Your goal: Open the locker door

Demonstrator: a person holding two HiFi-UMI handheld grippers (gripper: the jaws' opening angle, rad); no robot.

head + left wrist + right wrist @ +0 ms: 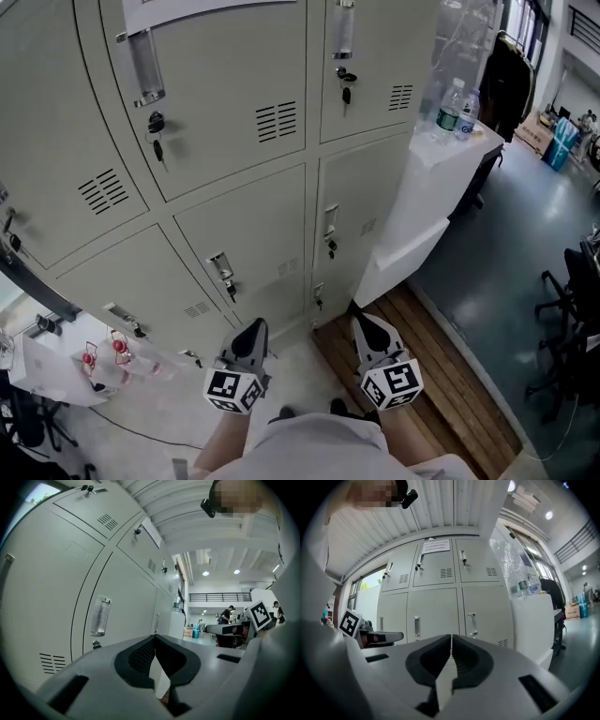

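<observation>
A bank of grey-beige lockers fills the head view, every door shut, with keys hanging in some locks. The nearest doors are the lower middle one with its handle and the one to its right. My left gripper and right gripper are held low in front of these doors, apart from them, both shut and empty. In the left gripper view the shut left gripper points along the locker fronts, past a clear handle. In the right gripper view the shut right gripper faces the lockers squarely.
A white counter with water bottles stands against the lockers' right end. A wooden floor strip runs below it. Office chairs stand at far right. Red-capped bottles sit on a low table at lower left.
</observation>
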